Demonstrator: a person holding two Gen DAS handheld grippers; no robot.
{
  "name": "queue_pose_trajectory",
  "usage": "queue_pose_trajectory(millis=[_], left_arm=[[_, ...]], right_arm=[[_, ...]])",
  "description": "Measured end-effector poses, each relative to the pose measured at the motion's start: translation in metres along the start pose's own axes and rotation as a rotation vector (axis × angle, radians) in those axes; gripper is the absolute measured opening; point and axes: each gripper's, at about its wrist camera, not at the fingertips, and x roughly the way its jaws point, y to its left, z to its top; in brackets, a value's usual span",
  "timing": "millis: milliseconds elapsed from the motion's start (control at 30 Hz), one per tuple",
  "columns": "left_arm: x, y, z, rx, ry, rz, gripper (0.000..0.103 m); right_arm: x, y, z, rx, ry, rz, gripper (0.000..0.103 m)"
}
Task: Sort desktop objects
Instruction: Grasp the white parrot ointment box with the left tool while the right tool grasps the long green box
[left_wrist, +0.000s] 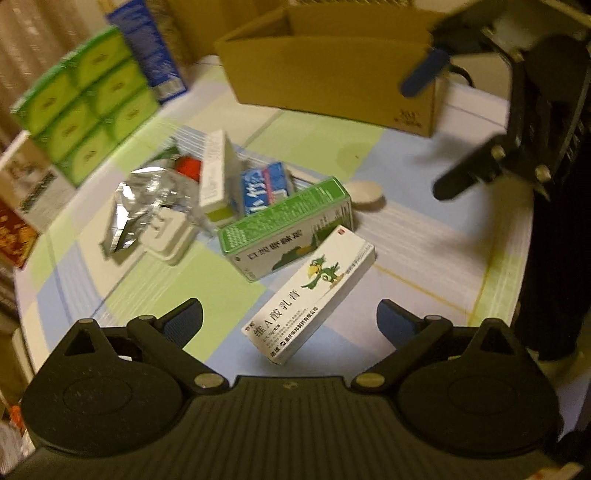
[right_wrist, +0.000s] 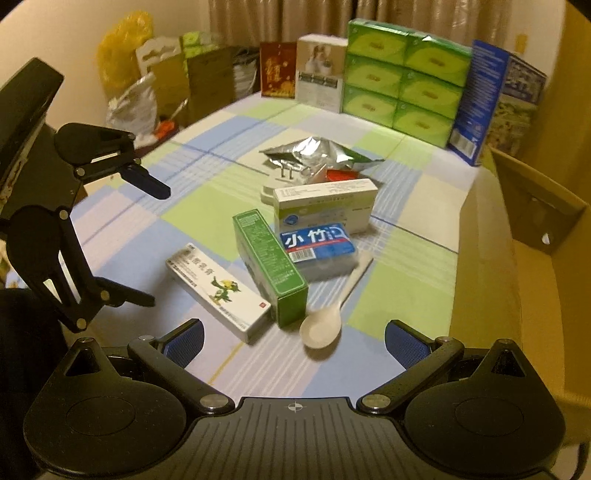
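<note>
Hovering above the white parrot box (left_wrist: 310, 291), left tongs (left_wrist: 290, 321) wide; right tongs (right_wrist: 294, 338) wide, empty

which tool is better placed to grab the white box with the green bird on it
Left. The white bird box lies straight between the left tool's open fingers, its near end closest. For the right tool, also open, the box sits off to its left side, with the spoon more centred.

Crinkled shiny foil pouch (right_wrist: 321, 155); matt cardboard box (left_wrist: 332, 70); checked cloth (right_wrist: 207, 206).
</note>
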Motion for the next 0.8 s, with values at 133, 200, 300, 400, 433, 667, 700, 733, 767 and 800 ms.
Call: queue_pose_trajectory(millis=[133,200,300,400,433,667,700,733,767,800], left_arm=[[0.019,0.009,0.004,0.038,0.038,-0.062,0.086],[0.027,0.012,0.005,0.061,0.051,-0.088,0.08],[0.037,0.017,0.007,0.085,0.06,-0.123,0.078],[0.047,0.02,0.009,0.102,0.071,-0.152,0.077],[0.05,0.02,0.01,0.106,0.073,-0.159,0.076],[0.061,0.02,0.014,0.116,0.08,-0.221,0.067],[0.064,0.021,0.014,0.114,0.084,-0.228,0.065],[0.066,0.021,0.013,0.111,0.088,-0.233,0.063],[0.068,0.022,0.012,0.107,0.092,-0.238,0.059],[0.069,0.022,0.012,0.1,0.092,-0.246,0.054]], right_arm=[[0.014,-0.008,0.013,-0.038,0.029,0.023,0.101],[0.023,-0.01,0.018,-0.07,0.045,0.025,0.101],[0.037,-0.01,0.025,-0.13,0.067,0.048,0.101],[0.051,-0.007,0.032,-0.191,0.089,0.082,0.094],[0.057,-0.005,0.034,-0.211,0.1,0.099,0.087],[0.092,0.001,0.05,-0.261,0.155,0.16,0.066],[0.096,0.002,0.052,-0.265,0.163,0.164,0.063],[0.1,0.003,0.054,-0.268,0.17,0.167,0.061],[0.104,0.004,0.055,-0.27,0.18,0.169,0.055],[0.107,0.005,0.056,-0.271,0.187,0.168,0.05]])
